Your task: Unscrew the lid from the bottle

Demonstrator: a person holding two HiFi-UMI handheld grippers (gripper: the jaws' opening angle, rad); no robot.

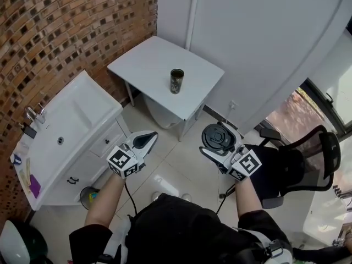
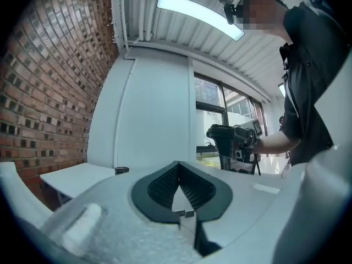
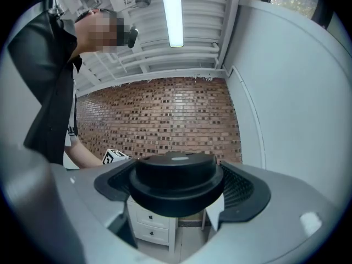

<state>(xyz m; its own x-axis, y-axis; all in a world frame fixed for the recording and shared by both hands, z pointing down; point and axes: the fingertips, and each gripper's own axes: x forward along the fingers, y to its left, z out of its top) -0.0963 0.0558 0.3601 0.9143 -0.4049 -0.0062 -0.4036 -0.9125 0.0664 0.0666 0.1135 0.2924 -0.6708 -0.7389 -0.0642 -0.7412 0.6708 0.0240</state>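
Clamping the black lid [image 3: 176, 183], the right gripper [image 1: 219, 141] held it; the left gripper [image 1: 147, 140] was closed, empty; the bottle [image 1: 176, 81] stood on the far table [image 1: 146, 59].

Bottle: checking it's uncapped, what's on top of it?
Nothing: the bottle stands open; the lid is in the right tool. Its inside is too dark to see.

To my left I see a red-brown brick wall [image 1: 55, 26] meeting a smooth white wall [image 1: 264, 43], with a small square white table [image 1: 146, 65] in the corner on a pale glossy tiled floor [image 1: 165, 172]. A white washbasin cabinet [image 1: 82, 100] stands along the brick and a black office chair [image 1: 289, 172] sits at right. A long fluorescent tube [image 3: 171, 10] glows overhead, and a dark-framed window [image 2: 212, 100] shows daylight.
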